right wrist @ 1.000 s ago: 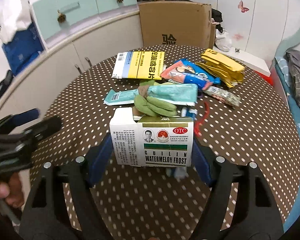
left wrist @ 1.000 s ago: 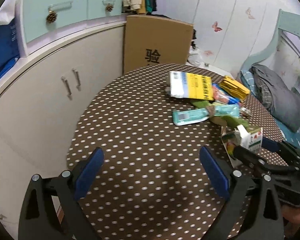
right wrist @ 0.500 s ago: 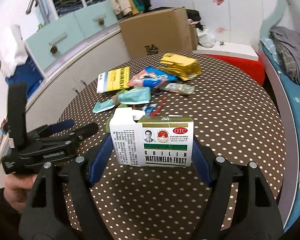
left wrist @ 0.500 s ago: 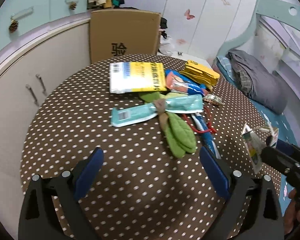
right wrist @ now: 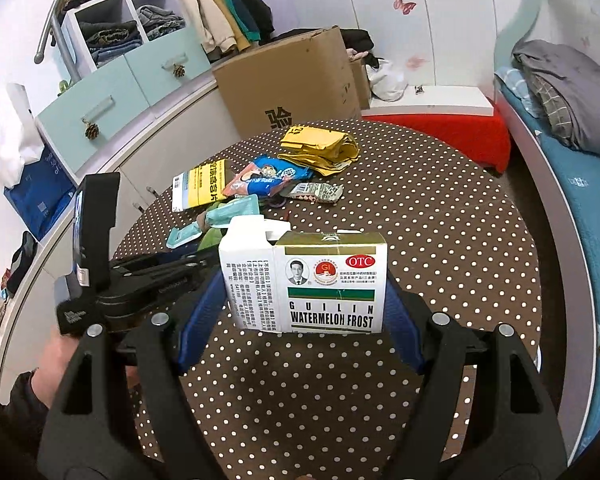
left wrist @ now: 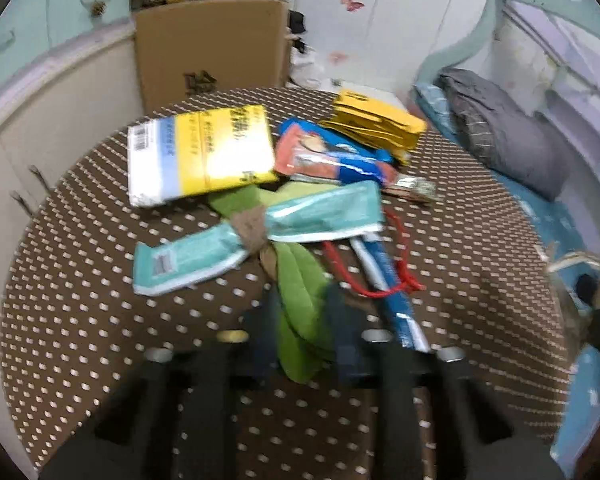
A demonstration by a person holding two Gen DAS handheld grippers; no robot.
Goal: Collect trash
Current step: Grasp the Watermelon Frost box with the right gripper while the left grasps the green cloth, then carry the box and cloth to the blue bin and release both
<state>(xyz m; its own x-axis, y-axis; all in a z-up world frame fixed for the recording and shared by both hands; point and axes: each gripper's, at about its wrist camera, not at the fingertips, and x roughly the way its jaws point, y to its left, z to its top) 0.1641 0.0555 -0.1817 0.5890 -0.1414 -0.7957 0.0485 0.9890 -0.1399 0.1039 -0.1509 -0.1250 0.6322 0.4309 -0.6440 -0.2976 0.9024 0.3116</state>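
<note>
The step in hand is a second pickup while the first piece is already carried. The right claw is clamped on the white medicine box, a blue pad pressed on each side, and holds it above the polka-dot counter. The left claw is closing on the green leaf-like wrapper, whose lower end lies between the two dark blurred jaws; the picture is too smeared to say whether the pads already press it.

In the left wrist view the rest of the trash fans out from the green wrapper: a teal packet at 11 o'clock, tied to it by a brownish band, a yellow and white pouch further along at 11, a red and blue snack bag at 12, a yellow folded pack at 1, and a blue toothbrush packet with a red cord just beside it at 3.

Next, I judge, the grip must settle before lifting, and the band may drag the teal packet along.

The near half of the counter is bare and gives room to withdraw. The cabinet closes in at 9, a cardboard box at 12, the bed at 3, so the round rim on the bed side is where a dropped piece could slide off
</note>
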